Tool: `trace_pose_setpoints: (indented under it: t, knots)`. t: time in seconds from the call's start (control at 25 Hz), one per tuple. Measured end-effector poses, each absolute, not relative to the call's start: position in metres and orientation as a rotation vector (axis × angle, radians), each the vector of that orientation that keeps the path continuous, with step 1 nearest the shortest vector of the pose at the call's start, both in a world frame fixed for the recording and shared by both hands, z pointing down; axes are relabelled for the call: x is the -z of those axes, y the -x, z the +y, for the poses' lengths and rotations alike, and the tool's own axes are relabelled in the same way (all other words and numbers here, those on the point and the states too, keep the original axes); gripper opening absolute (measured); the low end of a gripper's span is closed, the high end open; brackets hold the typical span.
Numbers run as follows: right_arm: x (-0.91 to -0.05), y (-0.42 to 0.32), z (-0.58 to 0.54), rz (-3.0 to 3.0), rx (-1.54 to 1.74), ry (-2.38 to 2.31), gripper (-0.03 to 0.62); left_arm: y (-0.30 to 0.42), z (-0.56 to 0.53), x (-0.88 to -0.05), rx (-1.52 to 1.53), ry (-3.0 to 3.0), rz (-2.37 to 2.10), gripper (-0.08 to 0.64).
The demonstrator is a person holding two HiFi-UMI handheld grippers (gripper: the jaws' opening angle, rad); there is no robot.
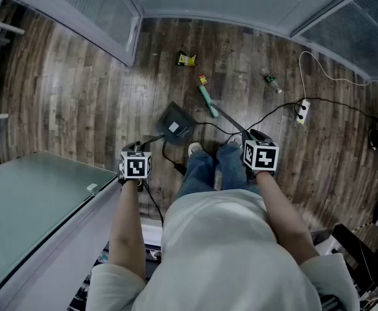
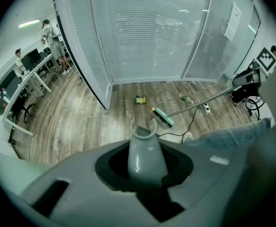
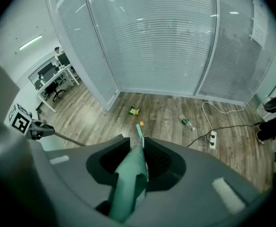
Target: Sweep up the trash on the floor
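"What has each tool got?"

"My left gripper [image 2: 146, 161] is clamped on the grey dustpan handle [image 2: 145, 148], which stands up between its jaws. My right gripper [image 3: 130, 174] is closed round the green broom handle [image 3: 127, 186]."

"Where are the pan and the brush?"

"From the head view, the dustpan [image 1: 174, 123] sits low in front of my shoe; I can't tell whether it touches the wooden floor [image 1: 78, 96]. The broom head [image 1: 207, 100] is just beyond the pan and to its right."

"And the trash?"

"A yellow-green wrapper [image 1: 186, 59] lies past the broom head, near the corner of the glass partition [image 1: 104, 11]. A small red-and-yellow scrap [image 1: 202, 80] is just beside the brush's far end. A bottle [image 1: 270, 80] lies off to the right, well apart from the brush, with a white power strip [image 1: 302, 111] and its cable nearby."
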State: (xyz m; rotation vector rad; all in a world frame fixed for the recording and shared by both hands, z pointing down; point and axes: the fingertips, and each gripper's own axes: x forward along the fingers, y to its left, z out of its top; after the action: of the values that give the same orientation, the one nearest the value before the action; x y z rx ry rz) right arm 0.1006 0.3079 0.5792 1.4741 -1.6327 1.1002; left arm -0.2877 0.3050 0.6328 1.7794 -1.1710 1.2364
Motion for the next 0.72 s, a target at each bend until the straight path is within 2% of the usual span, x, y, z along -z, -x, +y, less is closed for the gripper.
trace_pose_setpoints:
  t: [0.72]
  knots:
    - [-0.580, -0.074, 0.312, -1.640, -1.083, -1.471, 0.101, 0.289, 0.289, -0.635, -1.270, -1.774, -1.145, 0.092]
